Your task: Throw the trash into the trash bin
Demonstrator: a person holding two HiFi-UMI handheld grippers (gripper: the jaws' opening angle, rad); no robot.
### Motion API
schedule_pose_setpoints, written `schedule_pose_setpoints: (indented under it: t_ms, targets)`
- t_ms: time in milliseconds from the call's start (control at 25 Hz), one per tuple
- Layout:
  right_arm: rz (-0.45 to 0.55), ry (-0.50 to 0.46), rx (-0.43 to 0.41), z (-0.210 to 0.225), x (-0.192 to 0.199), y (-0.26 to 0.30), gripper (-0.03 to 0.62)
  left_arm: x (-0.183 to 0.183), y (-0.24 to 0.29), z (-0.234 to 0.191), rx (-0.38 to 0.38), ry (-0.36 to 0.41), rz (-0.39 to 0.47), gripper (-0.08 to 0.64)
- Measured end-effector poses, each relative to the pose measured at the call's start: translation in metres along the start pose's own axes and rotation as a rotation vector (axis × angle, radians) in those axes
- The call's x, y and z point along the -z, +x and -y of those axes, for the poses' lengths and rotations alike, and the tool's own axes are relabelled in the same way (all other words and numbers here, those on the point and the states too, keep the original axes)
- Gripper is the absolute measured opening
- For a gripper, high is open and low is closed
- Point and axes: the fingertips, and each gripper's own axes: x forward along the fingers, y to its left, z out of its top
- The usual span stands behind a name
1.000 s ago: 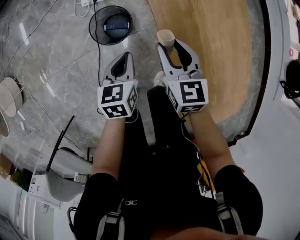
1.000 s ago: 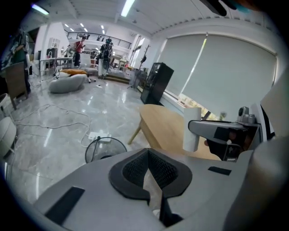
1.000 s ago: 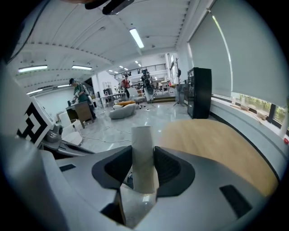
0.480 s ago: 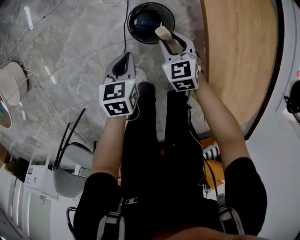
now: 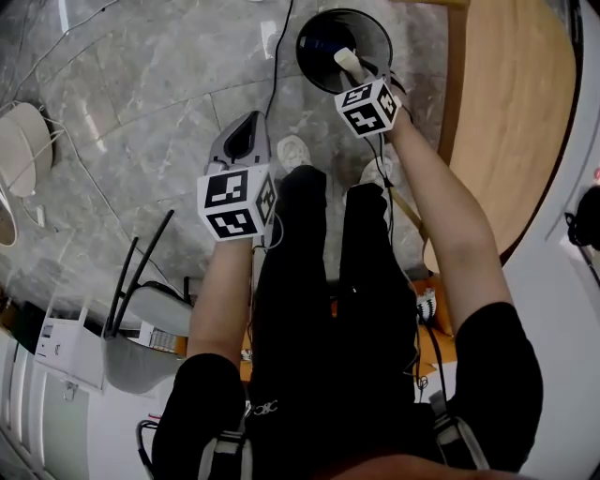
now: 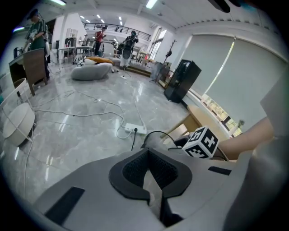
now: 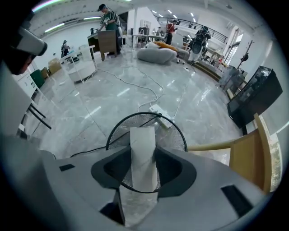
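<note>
A black wire-mesh trash bin stands on the grey marble floor at the top of the head view. My right gripper hangs over its rim, shut on a pale paper cup. In the right gripper view the cup stands upright between the pads, with the bin's mouth right behind it. My left gripper is held lower and to the left, over bare floor beside the person's shoes, shut with nothing in it. In its own view the left gripper points toward the bin.
A white power strip and its cables lie on the floor beside the bin. A curved wooden table borders the right side. A white chair sits far left, another chair lower left. A black cabinet and people stand far off.
The person has walked up to the bin, which has shifted right in the head view. The right gripper with the cup went forward and down over the bin's rim. The left gripper kept its place in view.
</note>
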Motion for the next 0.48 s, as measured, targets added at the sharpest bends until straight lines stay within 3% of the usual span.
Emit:
schedule_pose_setpoints:
  t_ms: [200,320,480]
  targets:
    - [-0.007,0.04,-0.01,-0.008,0.002,0.028,0.166,0.011,0.003,-0.014,-0.007,-0.016,-0.011,0.012]
    - [0.017,0.055,-0.004,-0.01,-0.001,0.033,0.204,0.011,0.007,-0.012,0.001,-0.007,-0.015,0.012]
    - [0.11,0.153,0.028,-0.005,-0.007,0.006,0.216,0.005,0.009,-0.006,0.016,0.016,-0.01,0.012]
